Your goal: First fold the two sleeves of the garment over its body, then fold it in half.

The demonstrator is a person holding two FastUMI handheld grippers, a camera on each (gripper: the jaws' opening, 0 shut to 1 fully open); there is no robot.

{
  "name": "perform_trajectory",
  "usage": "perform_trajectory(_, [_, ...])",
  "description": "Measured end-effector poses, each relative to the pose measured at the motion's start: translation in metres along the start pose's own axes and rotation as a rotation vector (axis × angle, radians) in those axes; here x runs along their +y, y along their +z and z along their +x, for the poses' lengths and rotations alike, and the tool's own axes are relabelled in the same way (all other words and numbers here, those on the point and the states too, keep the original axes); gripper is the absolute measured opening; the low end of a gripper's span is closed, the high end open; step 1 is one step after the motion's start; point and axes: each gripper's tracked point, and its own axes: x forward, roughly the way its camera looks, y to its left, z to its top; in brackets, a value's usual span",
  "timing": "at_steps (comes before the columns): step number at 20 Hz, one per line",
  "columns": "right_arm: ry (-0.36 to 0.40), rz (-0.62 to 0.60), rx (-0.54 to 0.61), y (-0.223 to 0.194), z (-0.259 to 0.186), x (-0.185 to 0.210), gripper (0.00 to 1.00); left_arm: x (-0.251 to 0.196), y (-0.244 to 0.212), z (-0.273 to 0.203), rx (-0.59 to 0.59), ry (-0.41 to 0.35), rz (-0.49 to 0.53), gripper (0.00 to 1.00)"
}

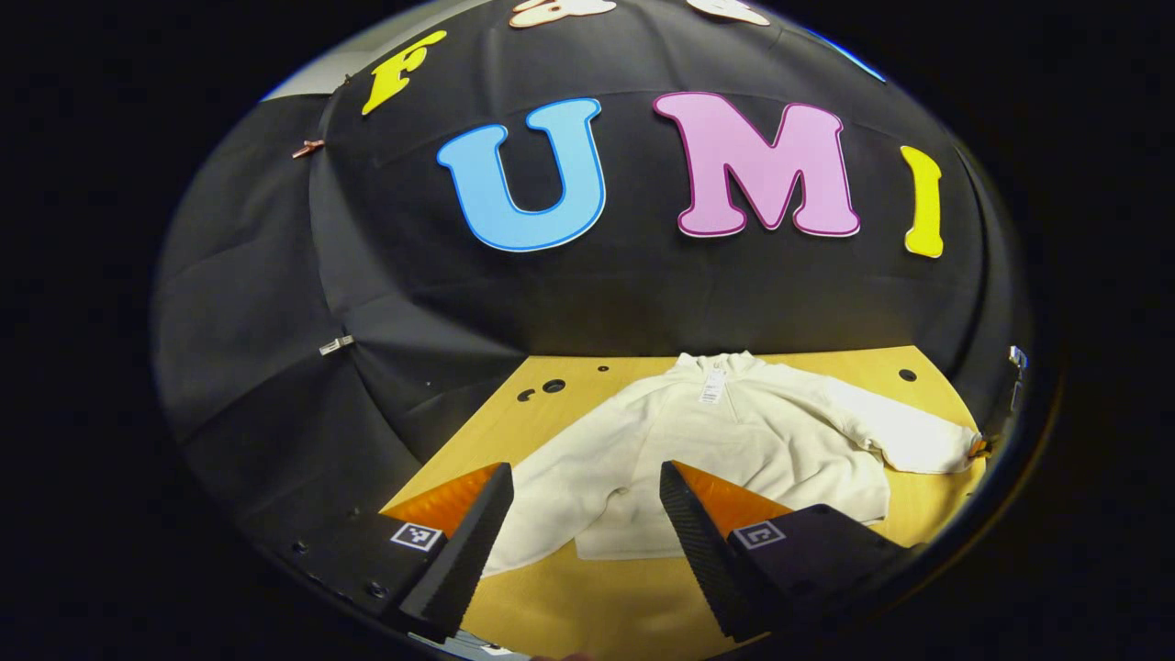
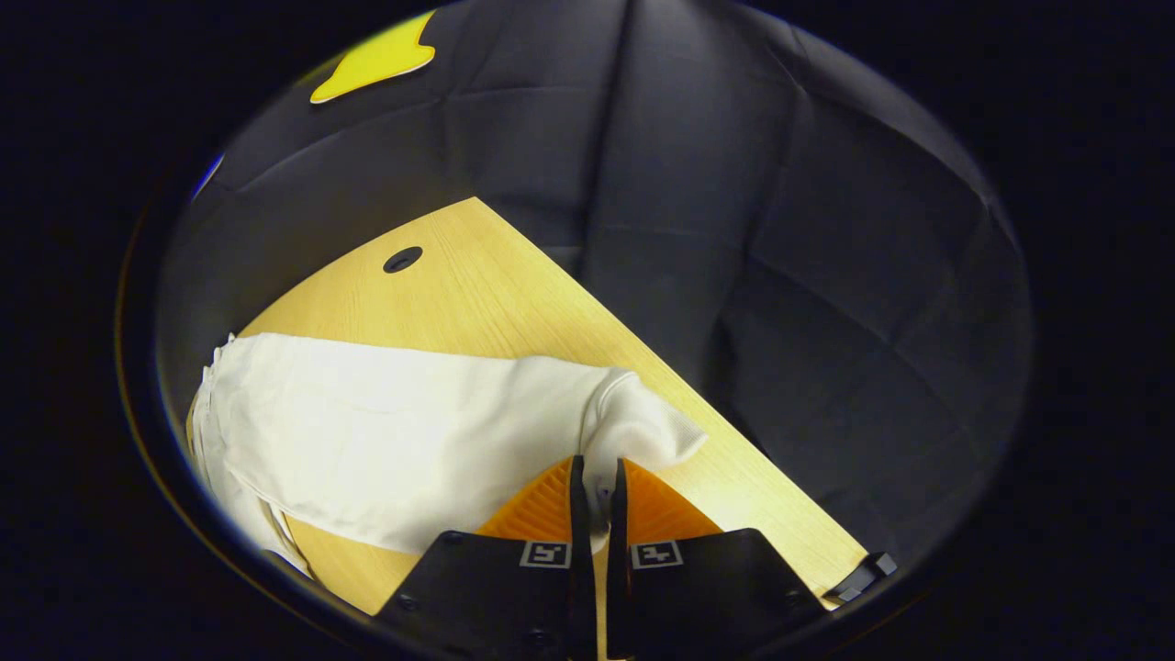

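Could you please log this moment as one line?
left tool open above sweater | right tool shut on sleeve cuff | sleeves unfolded

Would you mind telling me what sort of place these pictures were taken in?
Most likely a recording booth set up for handling trials, not a home: black cloth walls pinned with clips enclose a bare wooden table with round holes in it, where a cream garment lies spread, one sleeve pinched in the right tongs.
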Motion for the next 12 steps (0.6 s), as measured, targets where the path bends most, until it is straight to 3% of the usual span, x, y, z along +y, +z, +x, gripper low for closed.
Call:
perform_trajectory(6, [0.074,-0.085,-0.124,0.057,-0.056,0.035,0.09,0.016,0.001,0.001,-0.007,0.004,-0.038,0.99])
perform_trajectory(7, [0.091,-0.089,-0.139,0.068,-0.063,0.044,0.19,0.019,-0.001,0.001,-0.008,0.005,-0.048,0.99])
perform_trajectory(8, [0.107,-0.102,-0.156,0.077,-0.071,0.054,0.09,0.021,-0.002,0.000,-0.009,0.004,-0.061,0.99])
perform_trajectory(12, [0.195,-0.149,-0.223,0.113,-0.100,0.110,0.09,0.036,-0.010,-0.003,-0.008,0.016,-0.113,0.99])
